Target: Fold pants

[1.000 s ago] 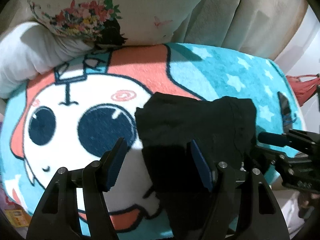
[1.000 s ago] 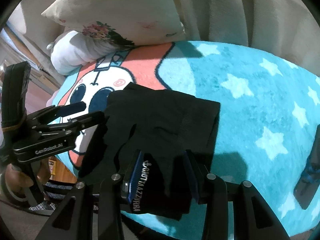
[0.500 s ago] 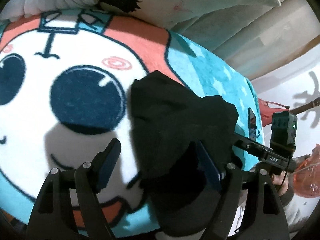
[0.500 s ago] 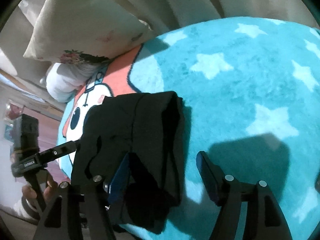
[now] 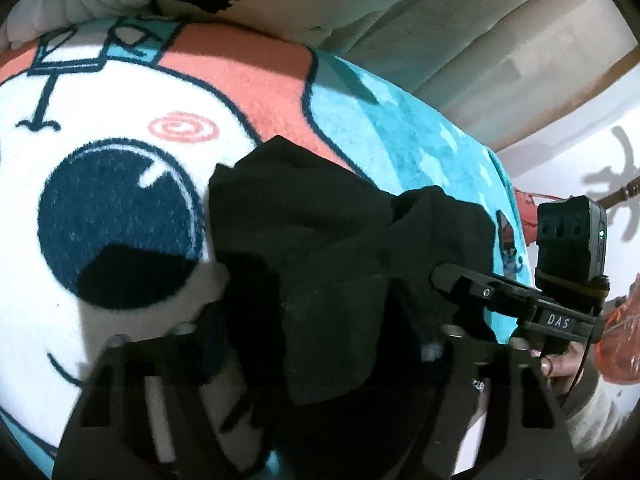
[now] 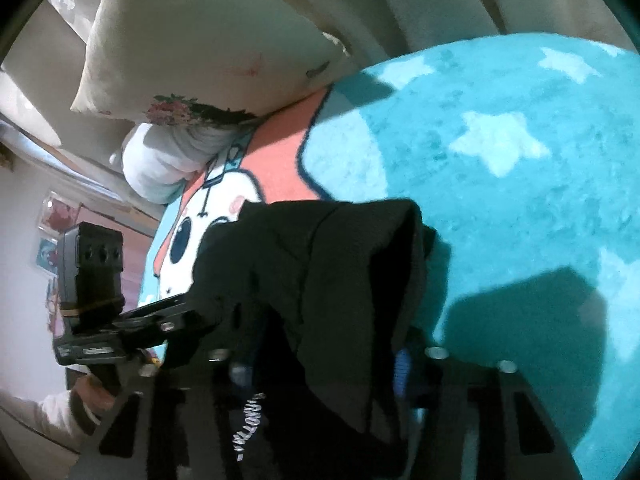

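Observation:
The black pants (image 5: 320,256) lie bunched in a folded heap on the cartoon blanket (image 5: 132,92); they also show in the right wrist view (image 6: 320,264). My left gripper (image 5: 316,344) reaches around the near edge of the heap, its jaws set wide with cloth between them. My right gripper (image 6: 324,364) does the same from the other side, with cloth draped over both fingers and a white-lettered waistband hanging between them. Each gripper shows in the other's view, the right one (image 5: 472,288) and the left one (image 6: 168,320). The fingertips are mostly hidden by cloth.
A floral pillow (image 6: 192,52) and a white pillow (image 6: 160,164) lie at the blanket's far end. Turquoise blanket with white stars (image 6: 500,144) spreads to the right. Curtains (image 5: 480,40) hang behind. A red object (image 5: 620,344) sits beyond the bed's right edge.
Both grippers have pushed forward and down into the pants from opposite sides. The heap has bunched up taller and narrower, and cloth now covers the fingers.

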`<action>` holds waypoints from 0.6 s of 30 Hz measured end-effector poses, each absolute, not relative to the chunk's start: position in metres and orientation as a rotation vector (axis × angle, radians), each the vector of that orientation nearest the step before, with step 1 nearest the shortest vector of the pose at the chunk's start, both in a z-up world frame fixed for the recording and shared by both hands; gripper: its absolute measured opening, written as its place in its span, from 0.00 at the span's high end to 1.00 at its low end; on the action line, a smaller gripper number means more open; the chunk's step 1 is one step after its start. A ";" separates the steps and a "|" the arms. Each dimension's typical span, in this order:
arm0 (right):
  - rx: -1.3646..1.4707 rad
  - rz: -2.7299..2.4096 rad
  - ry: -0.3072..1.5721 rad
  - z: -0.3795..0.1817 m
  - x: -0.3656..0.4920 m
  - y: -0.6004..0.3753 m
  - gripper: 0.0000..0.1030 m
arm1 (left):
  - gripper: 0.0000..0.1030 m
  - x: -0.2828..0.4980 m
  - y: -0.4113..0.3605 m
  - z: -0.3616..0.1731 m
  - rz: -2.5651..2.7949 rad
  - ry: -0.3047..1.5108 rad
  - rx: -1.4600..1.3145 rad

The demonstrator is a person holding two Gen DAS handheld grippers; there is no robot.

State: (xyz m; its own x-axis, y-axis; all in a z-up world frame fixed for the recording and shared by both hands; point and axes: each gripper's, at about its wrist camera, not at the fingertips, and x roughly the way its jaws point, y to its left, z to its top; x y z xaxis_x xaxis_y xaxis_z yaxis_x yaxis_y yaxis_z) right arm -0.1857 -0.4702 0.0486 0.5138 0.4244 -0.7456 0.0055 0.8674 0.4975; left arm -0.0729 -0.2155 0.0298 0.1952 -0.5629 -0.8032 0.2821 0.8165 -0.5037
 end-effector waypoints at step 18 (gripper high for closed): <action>0.188 0.229 1.017 0.062 -0.073 -0.349 0.72 | 0.55 -0.001 -0.094 0.055 -0.368 1.291 -0.187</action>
